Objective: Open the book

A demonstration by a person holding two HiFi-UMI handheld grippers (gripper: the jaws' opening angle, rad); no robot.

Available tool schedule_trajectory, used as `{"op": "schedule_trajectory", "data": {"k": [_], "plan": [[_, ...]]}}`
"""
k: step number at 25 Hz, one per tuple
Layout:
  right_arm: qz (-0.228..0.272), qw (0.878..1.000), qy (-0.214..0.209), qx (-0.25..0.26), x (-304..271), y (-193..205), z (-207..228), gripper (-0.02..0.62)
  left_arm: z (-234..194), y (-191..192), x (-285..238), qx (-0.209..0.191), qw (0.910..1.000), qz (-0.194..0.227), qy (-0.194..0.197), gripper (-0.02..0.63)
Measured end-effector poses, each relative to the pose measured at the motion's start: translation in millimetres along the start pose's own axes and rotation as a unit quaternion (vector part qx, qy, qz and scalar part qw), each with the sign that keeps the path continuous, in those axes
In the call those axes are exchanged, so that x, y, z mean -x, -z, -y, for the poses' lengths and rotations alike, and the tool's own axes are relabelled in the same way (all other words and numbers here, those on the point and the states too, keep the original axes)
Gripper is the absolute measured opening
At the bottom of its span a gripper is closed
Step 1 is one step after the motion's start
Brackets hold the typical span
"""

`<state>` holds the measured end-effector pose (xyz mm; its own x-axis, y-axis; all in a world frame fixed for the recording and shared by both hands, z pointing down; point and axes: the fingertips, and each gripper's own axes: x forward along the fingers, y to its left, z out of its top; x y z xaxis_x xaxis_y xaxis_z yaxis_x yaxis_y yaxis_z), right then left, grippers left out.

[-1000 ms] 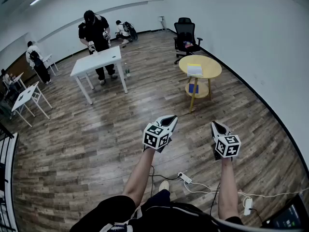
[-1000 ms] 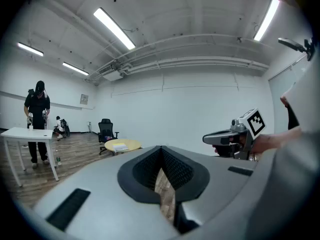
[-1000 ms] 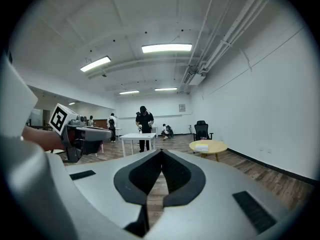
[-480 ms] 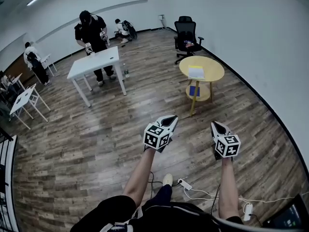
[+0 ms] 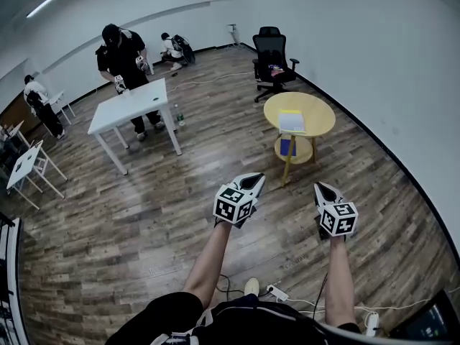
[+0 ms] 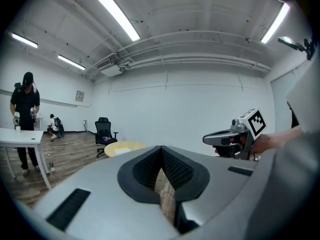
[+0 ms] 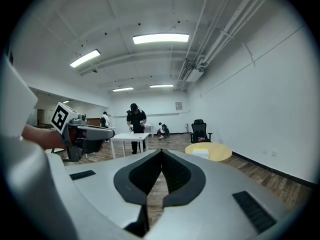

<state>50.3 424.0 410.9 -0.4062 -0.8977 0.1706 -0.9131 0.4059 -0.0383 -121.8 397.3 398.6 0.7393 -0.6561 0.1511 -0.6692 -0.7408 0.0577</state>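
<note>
Book position: thin pale-yellow book [image 5: 291, 121] lies on the round yellow wooden table [image 5: 320, 112], well apart from us. We carry left gripper [image 5: 254, 177] and right gripper [image 5: 318, 186] fully closed, empty. Arriving closed, we risk shoving the book instead of lifting its cover.

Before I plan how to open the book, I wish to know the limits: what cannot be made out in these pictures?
- Book on the round table: too small in the head view to tell its spine side or title.
- Blue thing on the lower shelf: half hidden by the tabletop, head view.
- The table below its top: hidden behind the right gripper's own body, right gripper view.
</note>
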Motion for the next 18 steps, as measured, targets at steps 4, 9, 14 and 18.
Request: {"op": "schedule_trajectory", "data": {"k": [4,9,14,18], "plan": [[-0.002,1.0,0.01,0.001,-35,-5,13,0.006,-29,-4,-27,-0.001,0.9999,-0.002,0.013,-0.002],[-0.01,1.0,0.018,0.003,-65,-8,24,0.006,-51,-1,-49,0.0,0.9996,-0.008,0.025,-0.002],[-0.017,1.0,0.021,0.012,-84,-9,28,0.006,-72,-1,-62,0.009,0.9996,-0.005,0.025,-0.002],[-0.018,0.999,0.024,0.012,-96,-12,39,0.006,-82,-5,-76,0.01,0.9996,0.0,0.025,-0.002]]}}
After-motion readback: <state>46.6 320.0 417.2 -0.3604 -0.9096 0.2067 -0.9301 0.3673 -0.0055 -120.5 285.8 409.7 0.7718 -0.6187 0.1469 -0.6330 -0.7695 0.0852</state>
